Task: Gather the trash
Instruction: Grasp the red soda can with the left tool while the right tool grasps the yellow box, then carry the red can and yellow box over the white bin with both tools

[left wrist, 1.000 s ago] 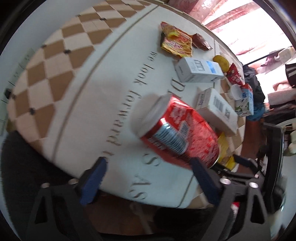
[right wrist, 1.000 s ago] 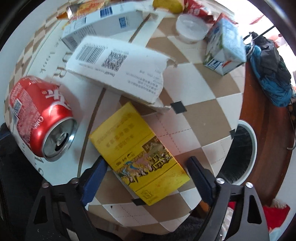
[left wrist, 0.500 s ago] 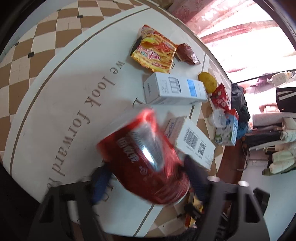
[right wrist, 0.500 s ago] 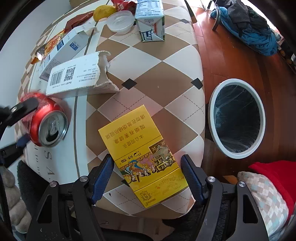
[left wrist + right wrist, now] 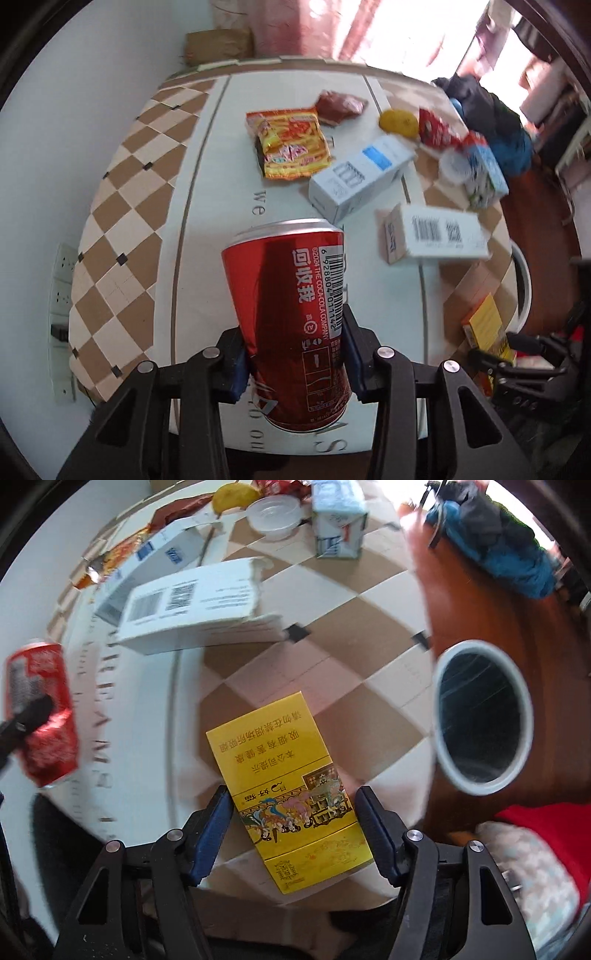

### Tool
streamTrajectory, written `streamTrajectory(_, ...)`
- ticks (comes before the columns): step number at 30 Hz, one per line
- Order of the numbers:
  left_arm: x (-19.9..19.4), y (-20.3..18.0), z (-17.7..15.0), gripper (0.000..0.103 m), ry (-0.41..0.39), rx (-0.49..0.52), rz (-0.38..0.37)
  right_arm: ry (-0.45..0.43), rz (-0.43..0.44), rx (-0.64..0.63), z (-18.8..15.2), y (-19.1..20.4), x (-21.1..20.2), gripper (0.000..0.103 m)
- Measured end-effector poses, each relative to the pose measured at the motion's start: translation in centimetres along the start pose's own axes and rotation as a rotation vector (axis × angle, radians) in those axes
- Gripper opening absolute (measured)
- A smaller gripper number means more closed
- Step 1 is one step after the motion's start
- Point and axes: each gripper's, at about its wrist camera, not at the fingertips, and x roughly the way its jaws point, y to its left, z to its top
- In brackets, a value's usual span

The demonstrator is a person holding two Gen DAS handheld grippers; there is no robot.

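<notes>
Left tool (image 5: 293,354) clamped one red can (image 5: 291,314); right tool (image 5: 295,829) straddled one yellow box (image 5: 284,794).
Left view: two white cartons and one snack packet (image 5: 290,146) lay ahead on the worktop (image 5: 207,206). Right view: box between wide fingers, contact unclear; one bin (image 5: 482,718) ahead-right.

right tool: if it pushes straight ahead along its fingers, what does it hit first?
Probably nothing new: the yellow box already sits between the right tool pads. Pushed further along that line, the next thing looks like the white barcode carton, past a bare stretch of tablecloth. Fisheye depth is unclear.
</notes>
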Motion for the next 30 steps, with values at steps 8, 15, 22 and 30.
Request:
streamTrajectory(8,2.1,-0.6,0.9,0.04,0.009,0.005,0.001,-0.032,-0.087,-0.068,-0.3,2.5,-0.1,0.072)
streamTrajectory(15,1.4,-1.5,0.0,0.039,-0.034,0.028,0.046,-0.107,-0.144,-0.113,-1.9,4.9,-0.6,0.062)
streamTrajectory(22,-2.4,-1.5,-2.3,0.039,-0.13,0.028,0.101,-0.168,-0.098,-0.063,-3.0,5.3,-1.6,0.061)
streamTrajectory(30,-8.7,-3.2,-3.1,0.039,-0.268,0.071,0.097,-0.303,0.013,0.066,-5.1,2.1,-6.5,0.061)
